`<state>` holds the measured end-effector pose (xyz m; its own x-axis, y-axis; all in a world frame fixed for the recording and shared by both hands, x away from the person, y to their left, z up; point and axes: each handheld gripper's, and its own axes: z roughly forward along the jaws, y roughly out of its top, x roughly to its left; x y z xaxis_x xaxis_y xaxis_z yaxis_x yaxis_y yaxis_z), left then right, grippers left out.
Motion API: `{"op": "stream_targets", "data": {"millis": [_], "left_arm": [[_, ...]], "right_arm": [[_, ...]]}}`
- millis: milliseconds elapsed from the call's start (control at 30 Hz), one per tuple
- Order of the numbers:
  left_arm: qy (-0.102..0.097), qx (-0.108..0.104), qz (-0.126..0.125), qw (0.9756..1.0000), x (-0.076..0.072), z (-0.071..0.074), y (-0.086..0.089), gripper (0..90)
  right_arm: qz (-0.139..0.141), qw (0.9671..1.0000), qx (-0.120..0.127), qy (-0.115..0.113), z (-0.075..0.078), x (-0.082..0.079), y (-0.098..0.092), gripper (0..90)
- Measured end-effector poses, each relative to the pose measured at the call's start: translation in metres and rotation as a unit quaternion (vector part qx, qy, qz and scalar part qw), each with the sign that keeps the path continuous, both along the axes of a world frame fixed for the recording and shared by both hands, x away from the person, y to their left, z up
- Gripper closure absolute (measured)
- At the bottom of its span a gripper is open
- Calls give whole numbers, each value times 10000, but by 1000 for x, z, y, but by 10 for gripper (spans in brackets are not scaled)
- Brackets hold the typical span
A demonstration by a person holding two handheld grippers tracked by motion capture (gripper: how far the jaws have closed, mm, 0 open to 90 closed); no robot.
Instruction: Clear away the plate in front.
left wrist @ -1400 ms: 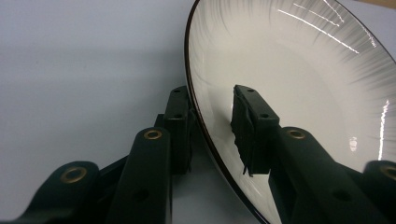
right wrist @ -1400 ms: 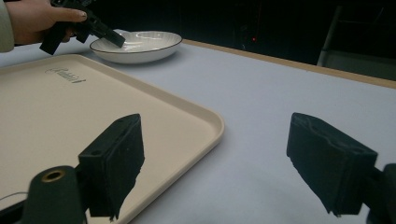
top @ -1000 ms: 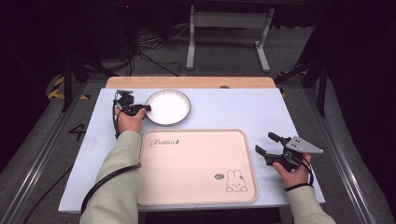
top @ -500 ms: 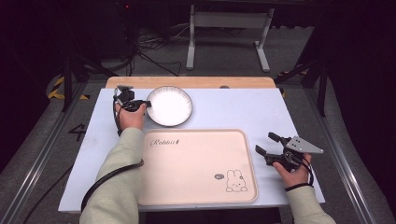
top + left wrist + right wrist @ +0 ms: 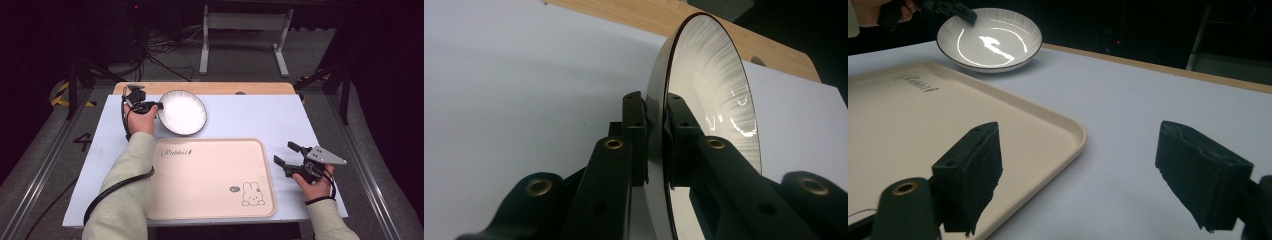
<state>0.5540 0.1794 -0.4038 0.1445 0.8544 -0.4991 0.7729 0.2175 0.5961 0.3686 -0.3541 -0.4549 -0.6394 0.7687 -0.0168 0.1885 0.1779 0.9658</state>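
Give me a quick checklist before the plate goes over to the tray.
1. Left tool clamped on the white plate: ok, one jaw on each side of the rim.
2. Plate off the table: cannot tell; it looks tilted.
3. Beige tray bare to receive it: ok.
4. Right tool out of the way: ok, open, beside the tray's right edge.
5. Left tool's cable off the tray: not ok, it hangs at the tray's left edge.

Beige rabbit-printed tray (image 5: 210, 180) on pale blue table (image 5: 250, 117), wooden board (image 5: 220, 88) behind.
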Motion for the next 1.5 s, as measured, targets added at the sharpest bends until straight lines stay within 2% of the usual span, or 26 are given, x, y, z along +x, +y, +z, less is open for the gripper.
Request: {"op": "stream_targets", "data": {"millis": [133, 200, 367, 467, 733, 967, 1167, 1500], "left_arm": [[-89, 69, -101, 9999, -5, 11, -2, 822], [-105, 39, -99, 9999, -7, 17, -3, 823], [-217, 197, -215, 9993, -13, 27, -3, 822], [-212, 284, -347, 9988, -18, 32, -2, 823], [-275, 349, -553, 9975, -30, 45, 3, 823], [-322, 304, -789, 9959, -36, 53, 8, 824], [-346, 378, -990, 9938, -41, 59, 8, 823], [-419, 433, -1450, 9876, -51, 71, -3, 824]], "right_arm": [[-4, 10000, 2, 0, 0, 0, 0, 193], [-2, 10000, 1, -1, 0, 0, 0, 192], [-8, 10000, 7, 4, 0, 0, 0, 191], [-10, 10000, 7, -1, 0, 0, 0, 191], [-18, 10000, 0, 9, 0, 0, 0, 193], [-3, 10000, -60, -15, 0, 0, 1, 197], [2, 10000, -58, -13, 0, 0, 1, 199], [-1, 10000, -66, -10, 0, 0, 1, 200]]}}
